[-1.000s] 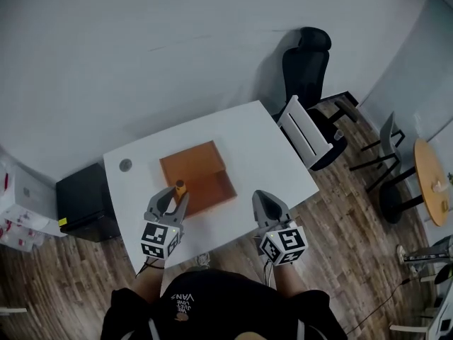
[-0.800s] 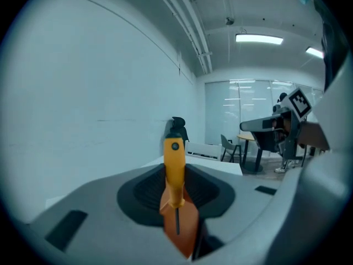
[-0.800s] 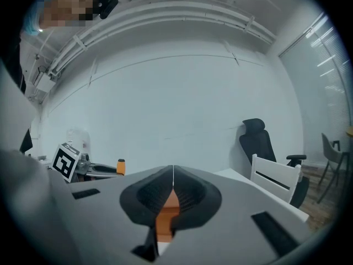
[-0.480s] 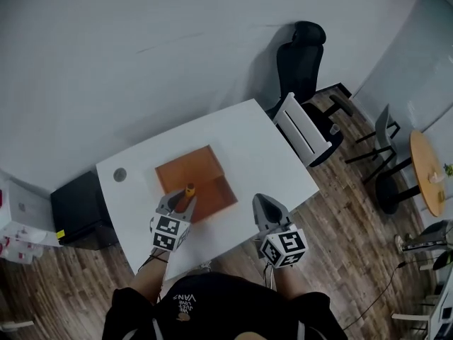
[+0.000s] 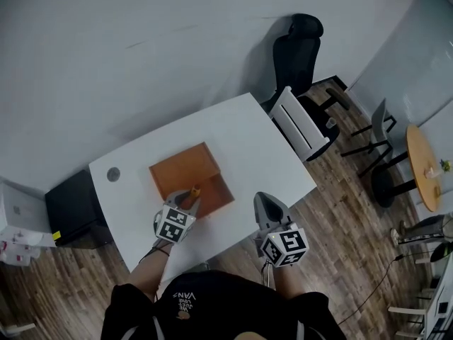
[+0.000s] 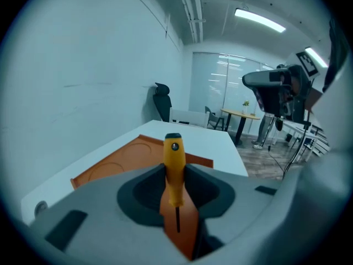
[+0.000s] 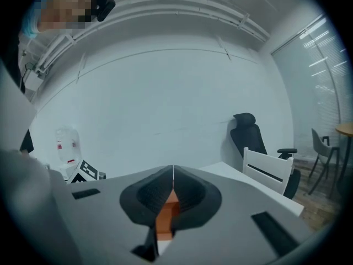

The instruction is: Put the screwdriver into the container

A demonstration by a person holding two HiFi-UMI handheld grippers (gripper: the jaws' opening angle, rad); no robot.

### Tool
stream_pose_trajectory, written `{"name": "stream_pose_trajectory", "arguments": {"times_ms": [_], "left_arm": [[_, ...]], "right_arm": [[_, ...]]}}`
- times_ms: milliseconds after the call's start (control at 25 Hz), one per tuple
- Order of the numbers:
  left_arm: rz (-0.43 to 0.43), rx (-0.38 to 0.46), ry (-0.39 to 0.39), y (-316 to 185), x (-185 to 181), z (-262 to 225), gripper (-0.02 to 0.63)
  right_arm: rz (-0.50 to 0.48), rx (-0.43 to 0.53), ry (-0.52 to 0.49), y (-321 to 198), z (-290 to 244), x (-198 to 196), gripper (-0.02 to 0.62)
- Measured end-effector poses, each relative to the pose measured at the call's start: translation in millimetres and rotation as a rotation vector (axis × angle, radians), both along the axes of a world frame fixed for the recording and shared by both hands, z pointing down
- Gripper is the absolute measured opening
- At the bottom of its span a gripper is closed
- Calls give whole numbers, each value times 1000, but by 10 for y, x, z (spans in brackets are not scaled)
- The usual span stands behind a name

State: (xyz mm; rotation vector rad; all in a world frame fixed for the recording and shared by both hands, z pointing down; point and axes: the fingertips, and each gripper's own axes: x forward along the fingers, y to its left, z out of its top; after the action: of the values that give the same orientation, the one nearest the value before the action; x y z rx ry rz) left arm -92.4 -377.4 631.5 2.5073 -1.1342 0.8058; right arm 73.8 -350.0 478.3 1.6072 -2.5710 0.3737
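The screwdriver [image 5: 195,189] has a yellow-orange handle and a thin dark shaft, and my left gripper [image 5: 187,201] is shut on it. The handle [image 6: 174,167] sticks up and forward past the jaws. It hangs over the near edge of the flat orange container [image 5: 185,171], whose panel with round recesses [image 6: 122,160] lies just ahead on the white table [image 5: 262,158]. My right gripper [image 5: 265,202] hovers at the table's near edge, right of the container, with its jaws closed together [image 7: 172,173] and nothing in them.
A white chair [image 5: 301,127] and a black office chair [image 5: 300,48] stand past the table's right end. A black box [image 5: 72,207] sits on the floor at the left. A grey round cap [image 5: 113,174] marks the table's far left corner. A round wooden table [image 5: 423,170] stands far right.
My left gripper has carried the screwdriver a little to the right and forward, from the container's near-left edge to over its near part. The right gripper has stayed put.
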Motion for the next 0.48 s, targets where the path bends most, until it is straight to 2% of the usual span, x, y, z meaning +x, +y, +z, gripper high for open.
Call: {"name": "stream_pose_trajectory", "arguments": {"times_ms": [480], "left_arm": [[58, -129, -24, -43, 160, 381, 112]], "right_arm": [[38, -17, -2, 15, 29, 143, 12]]}}
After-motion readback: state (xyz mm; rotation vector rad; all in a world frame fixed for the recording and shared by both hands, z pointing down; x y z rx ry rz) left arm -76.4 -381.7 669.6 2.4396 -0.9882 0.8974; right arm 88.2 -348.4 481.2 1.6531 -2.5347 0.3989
